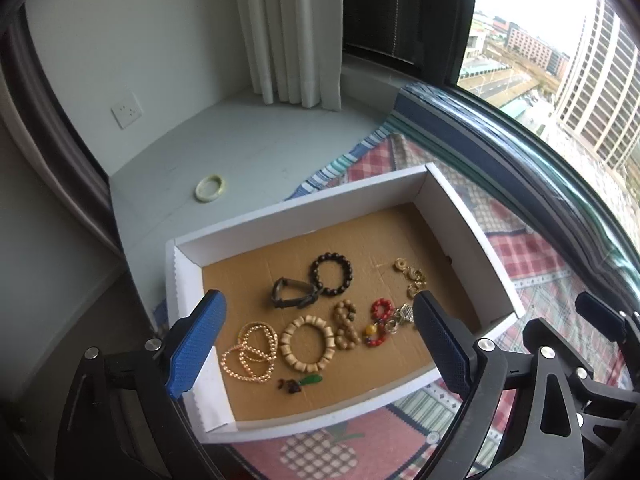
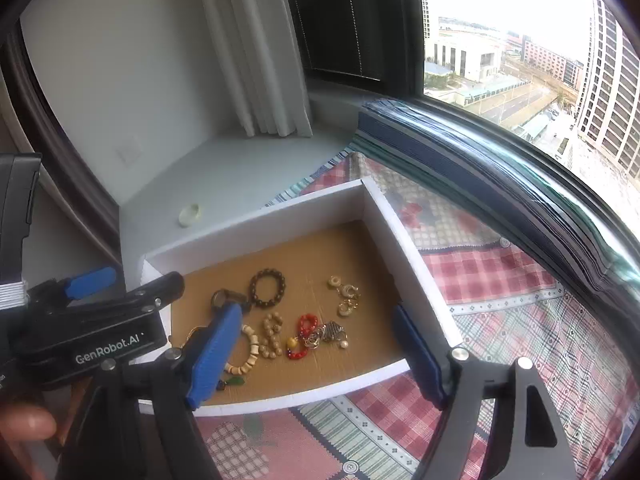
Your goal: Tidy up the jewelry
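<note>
we hold both grippers, left gripper (image 1: 316, 344) and right gripper (image 2: 320, 354), wide and empty above the white tray (image 1: 304, 216). bracelets (image 1: 308, 344) lie inside; a jade bangle (image 1: 210, 188) remains far left on the sill.

wall (image 1: 120, 32): white, socket (image 1: 126, 109) | curtain (image 1: 288, 28): white | window (image 1: 552, 40): daylight, buildings outside | quilt (image 1: 552, 264): checked

box (image 1: 304, 220) on quilt (image 1: 540, 300) | bracelets (image 1: 306, 344) in box | bangle (image 1: 210, 188) on sill behind-left

surface: pale ledge (image 1: 240, 152) | on it: patchwork quilt (image 1: 540, 300), jade bangle (image 1: 210, 188)
</note>
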A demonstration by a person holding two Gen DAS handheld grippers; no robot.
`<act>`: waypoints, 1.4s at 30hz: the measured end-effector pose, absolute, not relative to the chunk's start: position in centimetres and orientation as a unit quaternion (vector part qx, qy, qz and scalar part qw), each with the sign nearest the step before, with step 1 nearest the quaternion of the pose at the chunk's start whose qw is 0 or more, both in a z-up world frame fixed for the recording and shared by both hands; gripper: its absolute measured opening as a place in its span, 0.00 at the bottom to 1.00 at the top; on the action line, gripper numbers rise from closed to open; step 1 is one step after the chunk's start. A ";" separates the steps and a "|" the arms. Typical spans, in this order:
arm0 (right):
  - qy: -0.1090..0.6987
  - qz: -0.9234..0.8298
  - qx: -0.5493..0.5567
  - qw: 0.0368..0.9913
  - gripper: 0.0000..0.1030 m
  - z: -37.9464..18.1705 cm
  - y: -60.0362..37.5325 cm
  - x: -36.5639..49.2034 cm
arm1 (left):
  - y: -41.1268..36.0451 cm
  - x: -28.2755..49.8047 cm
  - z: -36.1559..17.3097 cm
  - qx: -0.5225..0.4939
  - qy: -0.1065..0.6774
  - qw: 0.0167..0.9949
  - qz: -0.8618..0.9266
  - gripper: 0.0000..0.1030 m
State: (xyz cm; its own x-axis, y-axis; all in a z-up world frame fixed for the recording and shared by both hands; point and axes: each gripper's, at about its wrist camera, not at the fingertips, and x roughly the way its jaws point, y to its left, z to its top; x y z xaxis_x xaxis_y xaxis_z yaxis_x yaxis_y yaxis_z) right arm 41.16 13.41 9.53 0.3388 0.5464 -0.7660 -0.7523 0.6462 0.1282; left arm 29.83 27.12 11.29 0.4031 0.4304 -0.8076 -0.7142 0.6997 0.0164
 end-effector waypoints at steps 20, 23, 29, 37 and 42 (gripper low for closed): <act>0.386 0.383 -0.173 0.821 0.81 13.8 11.8 35.3 | 24.9 22.4 13.9 -0.152 0.444 0.795 0.385 0.97; 0.395 0.381 -0.185 0.815 0.81 13.4 12.0 35.0 | 24.6 21.5 13.7 -0.150 0.451 0.790 0.386 0.97; 0.397 0.386 -0.202 0.808 0.81 13.3 12.2 34.2 | 25.0 20.1 13.4 -0.186 0.454 0.780 0.389 0.97; 0.386 0.399 -0.220 0.802 0.81 13.7 12.9 33.1 | 25.3 19.5 13.6 -0.214 0.445 0.777 0.391 0.97; 0.382 0.402 -0.226 0.801 0.81 13.9 13.2 32.6 | 25.3 19.8 13.4 -0.217 0.446 0.777 0.387 0.97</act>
